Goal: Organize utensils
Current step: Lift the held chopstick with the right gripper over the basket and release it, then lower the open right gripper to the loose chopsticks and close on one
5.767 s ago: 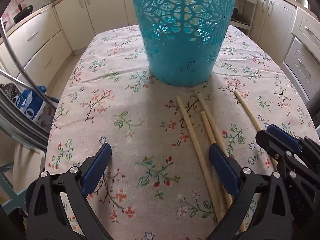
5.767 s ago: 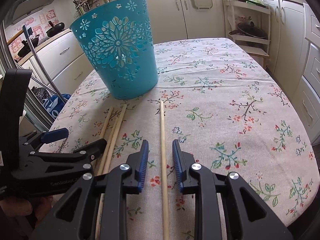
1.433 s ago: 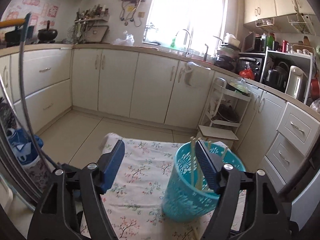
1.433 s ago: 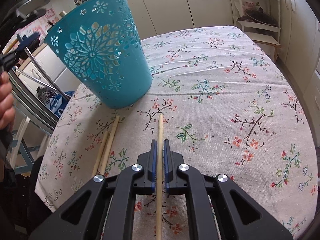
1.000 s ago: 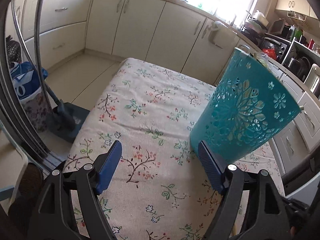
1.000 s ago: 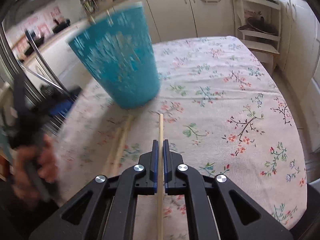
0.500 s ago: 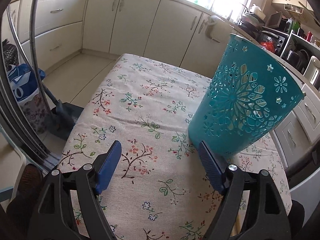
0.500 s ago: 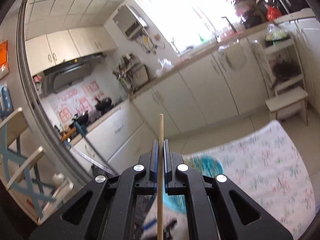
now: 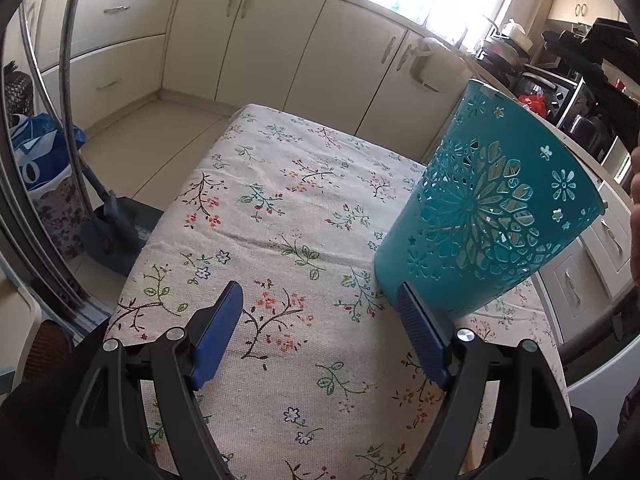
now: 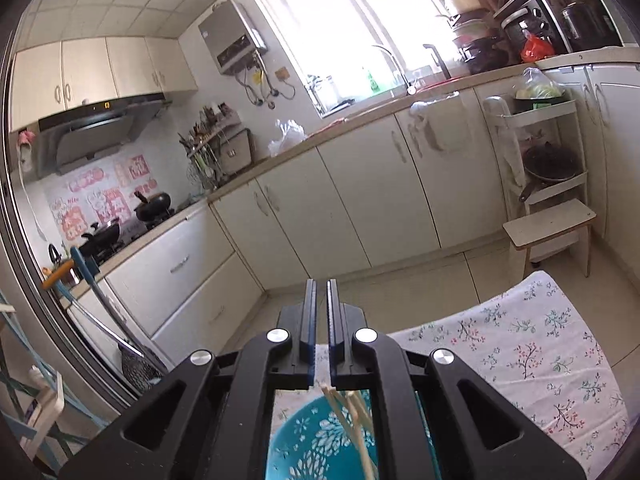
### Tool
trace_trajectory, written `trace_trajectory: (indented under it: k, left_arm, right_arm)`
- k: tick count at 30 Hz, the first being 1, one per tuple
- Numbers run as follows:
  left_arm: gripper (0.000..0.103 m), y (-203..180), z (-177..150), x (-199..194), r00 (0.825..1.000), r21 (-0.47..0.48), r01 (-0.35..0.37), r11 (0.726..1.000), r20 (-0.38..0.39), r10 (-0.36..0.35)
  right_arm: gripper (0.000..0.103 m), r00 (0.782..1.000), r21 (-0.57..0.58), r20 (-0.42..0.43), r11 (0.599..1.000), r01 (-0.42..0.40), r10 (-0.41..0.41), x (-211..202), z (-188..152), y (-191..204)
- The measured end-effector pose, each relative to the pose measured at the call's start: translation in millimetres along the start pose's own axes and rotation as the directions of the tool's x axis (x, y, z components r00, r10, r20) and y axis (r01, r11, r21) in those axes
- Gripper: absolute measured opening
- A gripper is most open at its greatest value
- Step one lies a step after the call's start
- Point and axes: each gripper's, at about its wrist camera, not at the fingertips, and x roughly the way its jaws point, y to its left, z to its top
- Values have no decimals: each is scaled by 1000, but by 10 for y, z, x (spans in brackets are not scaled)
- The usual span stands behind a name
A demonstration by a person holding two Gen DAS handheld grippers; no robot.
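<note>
Floral tablecloth (image 9: 280, 240), cream kitchen cabinets (image 10: 360, 200)

One basket, a few chopsticks, two grippers

There is one teal basket (image 9: 492, 216), standing at 3 o'clock on the one flowered tablecloth (image 9: 280, 208) in the left wrist view. Inside it, the right wrist view shows about three wooden chopsticks (image 10: 352, 420) at 6 o'clock; the exact count is unclear. Two grippers show: the left gripper (image 9: 320, 330) and the right gripper (image 10: 319, 320).

Chopsticks (image 10: 352, 420) in basket (image 9: 492, 216) on table (image 9: 280, 216)
</note>
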Motion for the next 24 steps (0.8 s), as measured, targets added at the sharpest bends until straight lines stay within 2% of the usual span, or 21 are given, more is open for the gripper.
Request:
trace_trajectory:
  k: [6,10,12,13,15,19,24]
  left_arm:
    - [75,8,0,1,1000,-5,-3,1000,-1,3]
    - [75,16,-3,0,1000,-9,-7,1000,0,7]
    - [75,23,-3,-2,1000,-12,-11,1000,2,11]
    - [75,25,-2,-1,1000,-12,-13,1000,1,13]
    - [76,20,-4,1,1000,-11,-18,1000,0,18]
    - [77,25,-9,-22,999,-14,-34,999,11,34]
    - [79,-43,-38,-193,993,21,-92,996,75,90]
  right_arm:
    - [6,999,-43,-41,999,-5,4,-142,-216,67]
    - [7,999,-54,-47,999,-3,1,-441,-293,41]
    - [16,1000,-63,-24,998,4,-5,-699,-380,28]
    - [23,1000,-67,-22,998,9,-10,-802,-432,26]
    - [27,999,-88,-32,996,29,-32,-999,-596,3]
    - [30,987,-114,-124,990,88,-102,-1263,-1094,-101]
    - [31,973,-79,-182,989,127,-140,-1551,-1487,-243]
